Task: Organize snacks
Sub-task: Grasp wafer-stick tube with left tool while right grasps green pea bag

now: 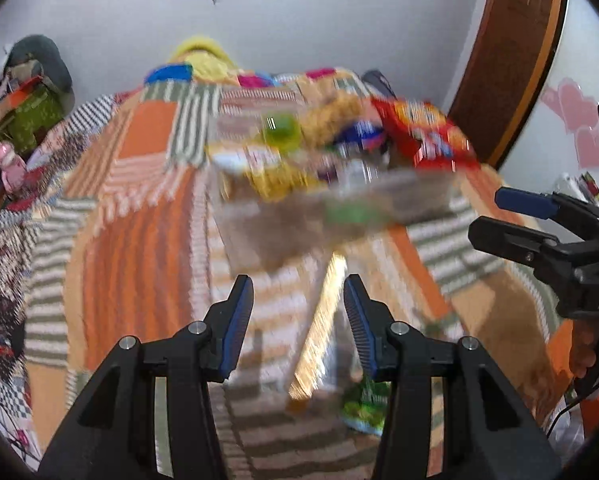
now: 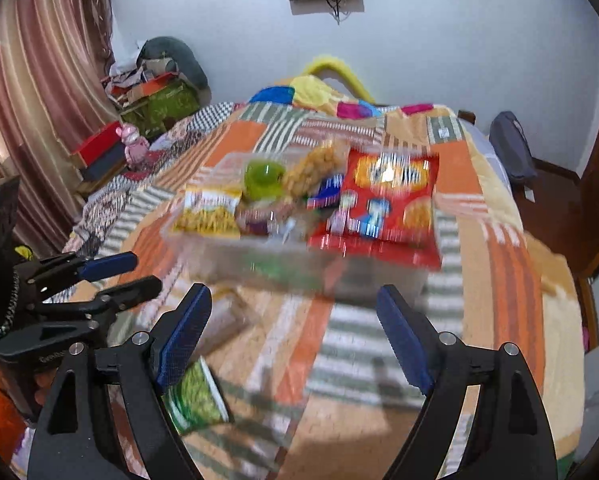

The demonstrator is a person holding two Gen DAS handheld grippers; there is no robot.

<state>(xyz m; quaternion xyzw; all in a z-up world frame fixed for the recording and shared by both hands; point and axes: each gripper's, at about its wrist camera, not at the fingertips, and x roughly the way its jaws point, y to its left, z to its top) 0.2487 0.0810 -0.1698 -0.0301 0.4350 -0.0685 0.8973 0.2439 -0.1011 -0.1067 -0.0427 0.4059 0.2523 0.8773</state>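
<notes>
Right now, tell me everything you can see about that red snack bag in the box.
The red snack bag is a glossy, plastic-looking packet with yellow round shapes and small blue and white figures printed on it; motion blur hides any text. It looks sealed. It lies tilted at the right end of the clear plastic box, its lower edge overhanging the rim. A blue packet sits against its left side. Neither gripper touches it.
</notes>
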